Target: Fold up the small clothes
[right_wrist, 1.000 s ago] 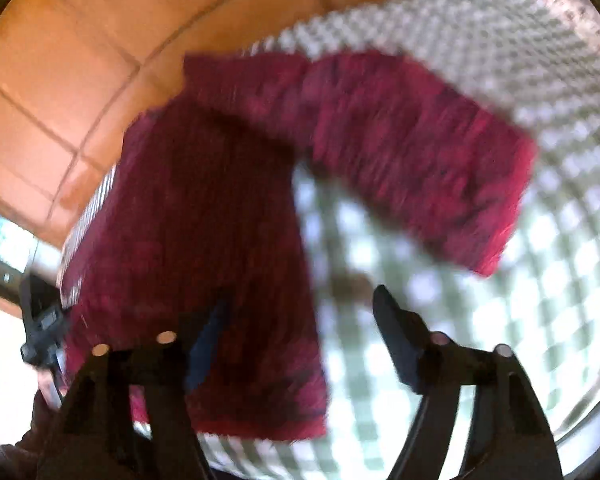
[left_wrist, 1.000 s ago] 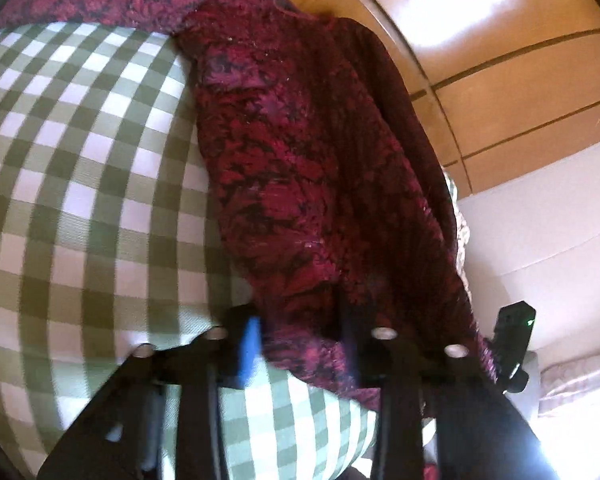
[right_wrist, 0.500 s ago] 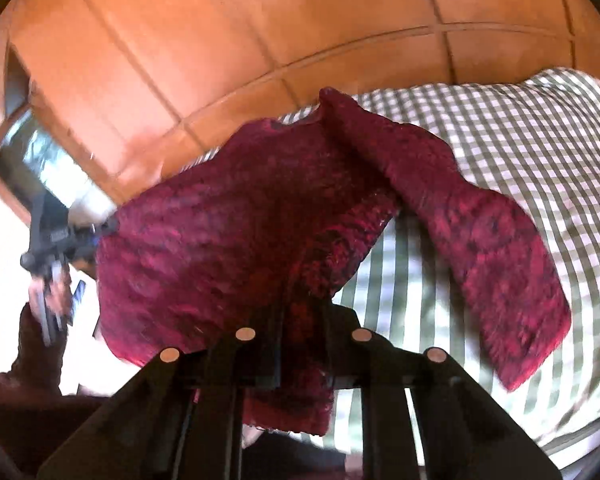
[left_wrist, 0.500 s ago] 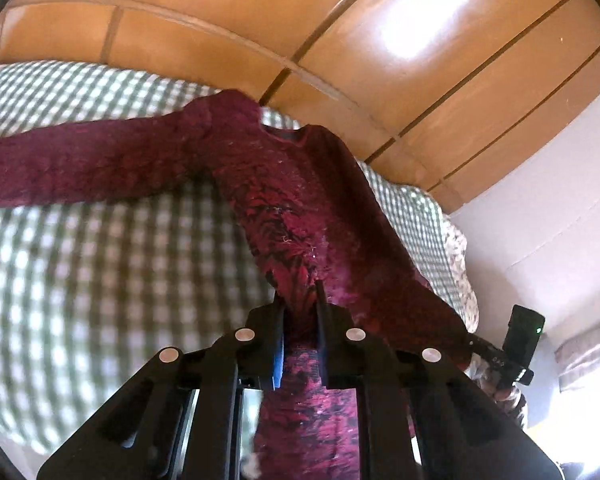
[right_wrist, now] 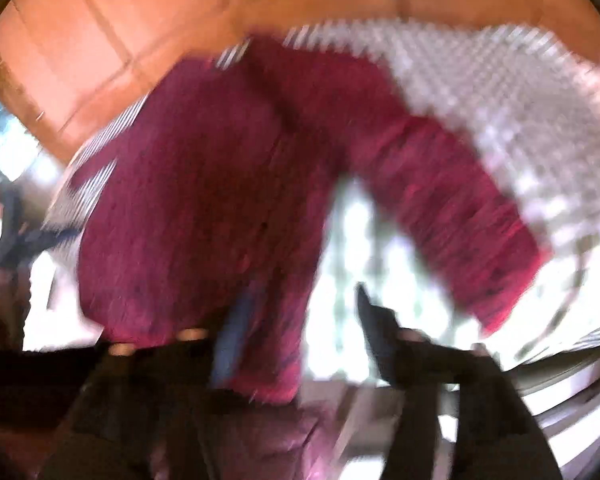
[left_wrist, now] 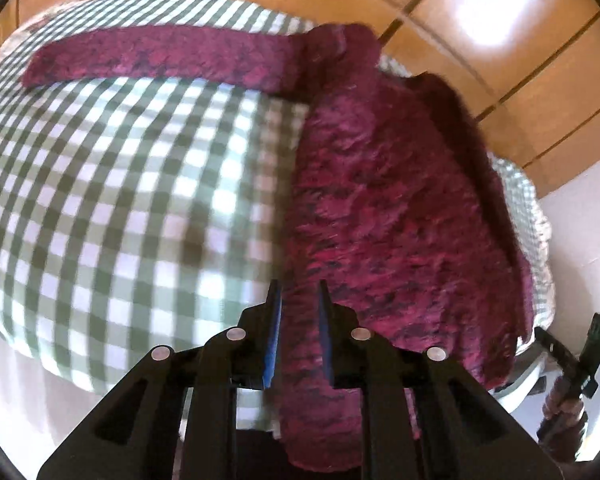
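Sweater [left_wrist: 400, 216] hem between opening left gripper [left_wrist: 299, 300] jaws; right gripper [right_wrist: 296, 300] opening, spread, hem beside it.

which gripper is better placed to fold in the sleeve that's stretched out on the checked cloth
Probably the right gripper: in its blurred view the sleeve ends just beyond its opening jaws. The left gripper, also opening, straddles the sweater's body edge, far from it.

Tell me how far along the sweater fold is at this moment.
Done: the maroon sweater lies on the checked bedcover, its body seemingly doubled lengthwise. In hand: the left tool is opening with the hem edge between its pads; the right tool, blurred, is opening too, its pads apart. Left: one sleeve lies stretched out across the cover, unfolded, and the body has no crosswise fold yet.
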Tool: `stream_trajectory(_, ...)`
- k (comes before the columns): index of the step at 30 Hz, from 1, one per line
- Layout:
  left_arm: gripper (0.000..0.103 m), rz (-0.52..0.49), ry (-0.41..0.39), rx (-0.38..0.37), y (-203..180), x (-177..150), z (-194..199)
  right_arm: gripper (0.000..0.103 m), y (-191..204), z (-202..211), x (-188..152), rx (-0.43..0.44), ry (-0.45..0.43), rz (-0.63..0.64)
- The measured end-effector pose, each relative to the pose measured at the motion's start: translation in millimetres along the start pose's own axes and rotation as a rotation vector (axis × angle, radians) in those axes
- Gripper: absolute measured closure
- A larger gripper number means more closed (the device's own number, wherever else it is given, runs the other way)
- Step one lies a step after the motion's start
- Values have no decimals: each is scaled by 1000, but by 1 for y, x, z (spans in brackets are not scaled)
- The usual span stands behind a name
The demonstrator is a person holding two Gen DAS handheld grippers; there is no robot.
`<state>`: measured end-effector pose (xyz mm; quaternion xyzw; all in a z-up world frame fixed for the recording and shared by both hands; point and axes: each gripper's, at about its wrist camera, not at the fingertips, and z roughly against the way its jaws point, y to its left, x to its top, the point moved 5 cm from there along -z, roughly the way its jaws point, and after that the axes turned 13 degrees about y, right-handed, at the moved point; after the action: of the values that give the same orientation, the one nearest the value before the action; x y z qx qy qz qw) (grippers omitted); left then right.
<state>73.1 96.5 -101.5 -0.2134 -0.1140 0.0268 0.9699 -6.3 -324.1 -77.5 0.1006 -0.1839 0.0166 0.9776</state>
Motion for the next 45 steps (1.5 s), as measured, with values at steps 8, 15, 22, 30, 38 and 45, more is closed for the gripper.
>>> stream_trajectory(8, 35, -25, -35, 5, -25, -1, -16, 50, -17, -68, 18, -415, 48, 180)
stream_trajectory(15, 35, 17, -63, 40, -9, -5, -13, 93, -84, -18, 87, -514, -102, 32)
stream_trajectory(22, 35, 114, -81, 29, 14, -1, -11, 89, -171, 5, 194, -659, -174, -174)
stream_trajectory(30, 26, 283, -188, 97, 75, 25, 19, 6, -169, 12, 227, -642, -252, -297)
stream_trajectory(38, 25, 597, -319, 105, 180, 93, 46, 3, 0, -51, 163, -214, -147, 25)
stream_trajectory(45, 25, 736, -358, 93, 238, 142, 47, 3, 92, -115, 125, -119, -44, 134)
